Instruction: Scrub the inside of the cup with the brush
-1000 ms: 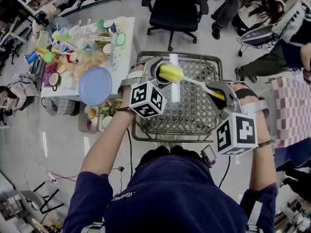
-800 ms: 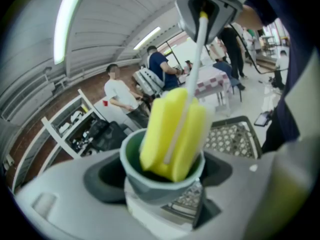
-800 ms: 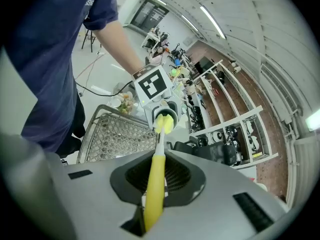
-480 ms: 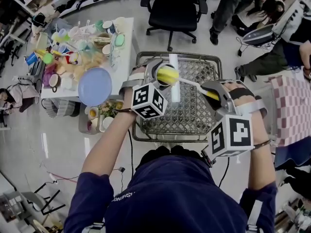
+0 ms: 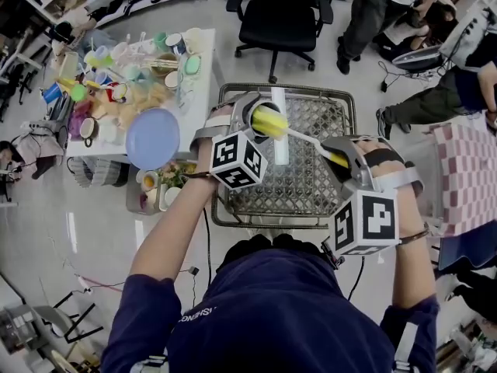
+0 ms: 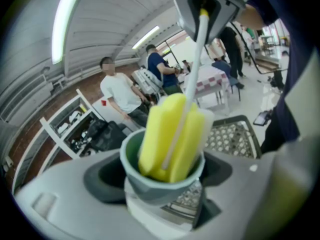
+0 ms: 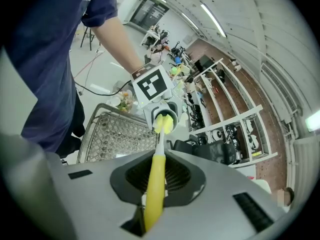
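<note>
Gripping a green cup (image 6: 162, 171) over the wire basket (image 5: 311, 179), the left gripper (image 5: 247, 134) faces the right gripper (image 5: 342, 155), clamped on the brush (image 5: 272, 120) whose yellow sponge sits inside the cup.

Yellow sponge brush (image 6: 172, 134) on white stem, grey-green cup (image 6: 150, 181), silver mesh basket (image 5: 311, 185), pale blue plate (image 5: 152, 137)

A blue plate (image 5: 152, 137) sits on the cluttered table (image 5: 204, 84).

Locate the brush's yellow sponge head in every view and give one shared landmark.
Head view: sponge head upper centre, against the mesh rack.
Left gripper view: centre, standing in the green cup.
Right gripper view: centre, small, at the far end of the yellow handle.
Shared landmark: the mesh rack.
</note>
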{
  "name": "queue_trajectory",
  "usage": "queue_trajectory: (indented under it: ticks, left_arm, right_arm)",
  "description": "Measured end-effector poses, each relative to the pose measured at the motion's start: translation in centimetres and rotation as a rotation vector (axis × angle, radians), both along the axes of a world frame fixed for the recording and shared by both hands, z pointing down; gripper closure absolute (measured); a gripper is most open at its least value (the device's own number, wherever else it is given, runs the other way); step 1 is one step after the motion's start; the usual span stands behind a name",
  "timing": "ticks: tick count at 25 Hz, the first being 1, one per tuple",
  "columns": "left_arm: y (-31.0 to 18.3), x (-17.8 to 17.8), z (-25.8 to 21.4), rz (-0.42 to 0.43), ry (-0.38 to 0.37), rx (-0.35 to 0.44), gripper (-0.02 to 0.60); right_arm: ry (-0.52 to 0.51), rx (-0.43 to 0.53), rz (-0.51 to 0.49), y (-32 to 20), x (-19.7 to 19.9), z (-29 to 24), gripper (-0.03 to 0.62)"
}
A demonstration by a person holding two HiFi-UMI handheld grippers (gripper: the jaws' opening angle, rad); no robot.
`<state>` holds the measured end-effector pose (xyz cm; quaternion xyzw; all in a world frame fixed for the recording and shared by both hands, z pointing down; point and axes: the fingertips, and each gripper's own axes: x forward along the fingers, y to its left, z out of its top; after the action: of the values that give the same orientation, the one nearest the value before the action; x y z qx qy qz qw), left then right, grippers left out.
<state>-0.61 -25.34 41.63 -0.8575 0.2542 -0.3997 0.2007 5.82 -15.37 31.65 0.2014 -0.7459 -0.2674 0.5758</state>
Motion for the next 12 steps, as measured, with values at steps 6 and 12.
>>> queue_trajectory:
  ticks: [6, 12]
  left_arm:
    - [0.7, 0.6, 0.5, 0.01, -0.009, -0.023, 0.179]
    - [0.6, 0.4, 0.0, 0.017, -0.012, -0.003, 0.179]
  right_arm:
    - [0.031, 0.018, -0.016, -0.5, -0.6, -0.2, 0.565]
    - [0.062, 0.01, 0.011, -1.2, 0.7, 0.8, 0.565]
